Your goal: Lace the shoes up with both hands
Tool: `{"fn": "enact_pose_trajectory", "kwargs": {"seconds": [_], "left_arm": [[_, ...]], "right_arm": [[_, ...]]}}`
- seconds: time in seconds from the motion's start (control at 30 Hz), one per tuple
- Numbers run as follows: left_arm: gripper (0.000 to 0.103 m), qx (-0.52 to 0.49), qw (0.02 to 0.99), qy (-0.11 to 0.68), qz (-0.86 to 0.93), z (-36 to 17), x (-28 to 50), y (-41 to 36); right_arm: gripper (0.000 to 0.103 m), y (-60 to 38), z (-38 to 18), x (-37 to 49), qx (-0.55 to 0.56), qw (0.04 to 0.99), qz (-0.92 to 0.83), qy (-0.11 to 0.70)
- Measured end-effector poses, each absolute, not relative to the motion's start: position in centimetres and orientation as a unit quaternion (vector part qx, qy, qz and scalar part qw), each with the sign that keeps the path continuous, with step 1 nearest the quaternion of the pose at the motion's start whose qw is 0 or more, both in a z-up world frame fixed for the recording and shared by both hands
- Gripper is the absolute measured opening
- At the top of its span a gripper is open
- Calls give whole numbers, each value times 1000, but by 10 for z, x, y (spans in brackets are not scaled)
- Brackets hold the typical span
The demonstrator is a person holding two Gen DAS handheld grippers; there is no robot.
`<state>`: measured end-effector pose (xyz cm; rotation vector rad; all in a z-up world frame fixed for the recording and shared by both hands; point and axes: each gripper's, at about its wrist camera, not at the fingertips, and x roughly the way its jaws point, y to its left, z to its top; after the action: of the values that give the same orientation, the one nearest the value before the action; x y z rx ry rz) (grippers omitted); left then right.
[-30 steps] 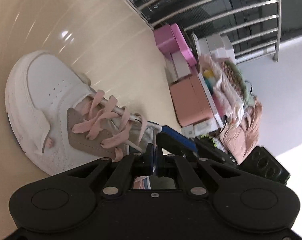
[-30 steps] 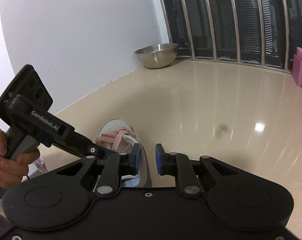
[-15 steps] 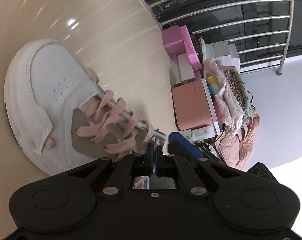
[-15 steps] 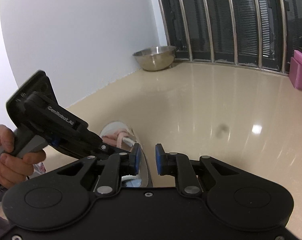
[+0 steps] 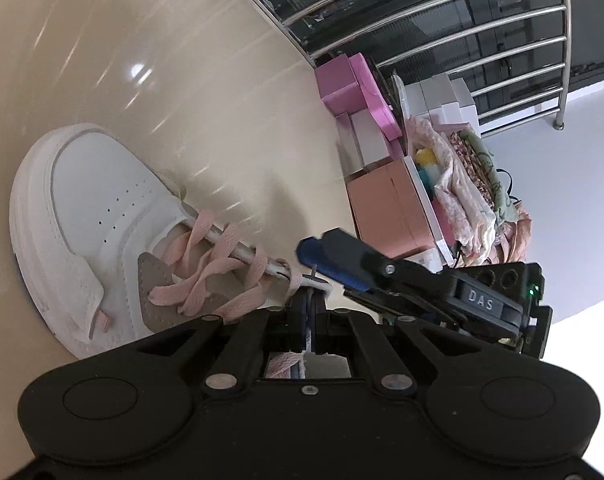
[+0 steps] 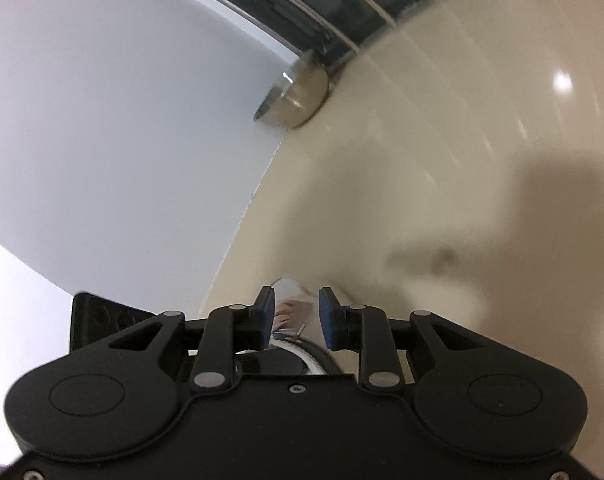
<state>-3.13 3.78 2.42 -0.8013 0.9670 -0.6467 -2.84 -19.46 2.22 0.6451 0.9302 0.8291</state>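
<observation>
Left gripper (image 5: 310, 312): jaws pressed together, pinching a pink lace (image 5: 279, 362) that runs back between the fingers toward the camera; pointing forward and somewhat downward, level from side to side. Right gripper (image 6: 295, 312): jaws opening, blue pads (image 6: 264, 314) standing apart with a clear gap, nothing pressed between them; rolled well over to one side, so the view through it sits tilted. Seen from the left wrist view, right gripper (image 5: 316, 254) reaching in from the right edge, its blue-padded finger just beside the left gripper's closed tips. No hand visible on either handle.
</observation>
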Motion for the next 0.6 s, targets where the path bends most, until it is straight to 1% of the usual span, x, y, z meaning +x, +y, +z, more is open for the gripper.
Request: {"fn": "enact_pose_trajectory", "kwargs": {"seconds": [0.03, 0.1, 0.17, 0.27, 0.33, 0.37, 0.4, 0.43, 0.5, 0.6], "left_arm": [[2, -365, 763, 443, -297, 25, -31, 37], [2, -362, 766, 442, -296, 25, -32, 36], [2, -360, 767, 441, -295, 25, -32, 35], [3, -354, 772, 439, -292, 26, -33, 34], [4, -321, 792, 436, -283, 37, -37, 28], [6, -303, 801, 435, -278, 43, -40, 25], [22, -250, 832, 414, -271, 57, -53, 16], [60, -197, 860, 391, -263, 72, -66, 8], [103, -104, 911, 333, -218, 94, -95, -8], [100, -1, 939, 319, -130, 92, -116, -36]], "right_arm": [[21, -194, 20, -27, 302, 758, 381, 435], [12, -194, 15, -25, 312, 748, 377, 448], [5, -195, 13, -26, 320, 745, 374, 450], [1, -197, 15, -33, 331, 748, 374, 438], [0, -195, 21, -43, 309, 773, 366, 416], [0, -193, 25, -49, 297, 788, 360, 400], [0, -192, 28, -55, 290, 804, 352, 381], [0, -193, 29, -60, 286, 817, 344, 365], [0, -197, 29, -68, 288, 833, 325, 341], [0, -208, 27, -80, 292, 853, 296, 314]]}}
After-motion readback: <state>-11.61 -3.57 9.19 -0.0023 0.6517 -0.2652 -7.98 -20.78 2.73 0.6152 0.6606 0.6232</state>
